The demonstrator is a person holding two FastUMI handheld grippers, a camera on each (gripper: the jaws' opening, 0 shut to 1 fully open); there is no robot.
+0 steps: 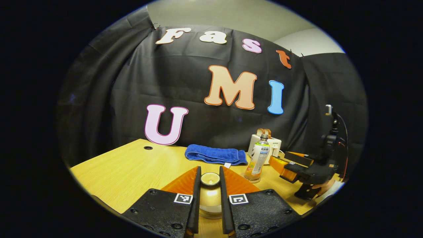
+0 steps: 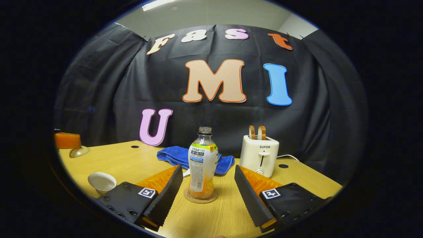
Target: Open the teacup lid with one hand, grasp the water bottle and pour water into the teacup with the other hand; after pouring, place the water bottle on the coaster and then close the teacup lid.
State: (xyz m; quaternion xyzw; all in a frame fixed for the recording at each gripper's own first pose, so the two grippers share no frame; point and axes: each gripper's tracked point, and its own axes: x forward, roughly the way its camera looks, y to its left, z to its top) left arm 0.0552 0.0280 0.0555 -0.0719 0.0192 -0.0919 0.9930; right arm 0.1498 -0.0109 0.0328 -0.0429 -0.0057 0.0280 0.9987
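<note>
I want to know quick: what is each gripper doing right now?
Left gripper: shut on the teacup lid.
Right gripper: open, empty, either side of the water bottle.

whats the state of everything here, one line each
teacup lid: off the cup, gripped in left gripper jaws
teacup: uncovered
water bottle: upright on coaster, low on liquid
right gripper: open, jaws either side of bottle
toaster: two slices sticking up
towel: folded
</note>
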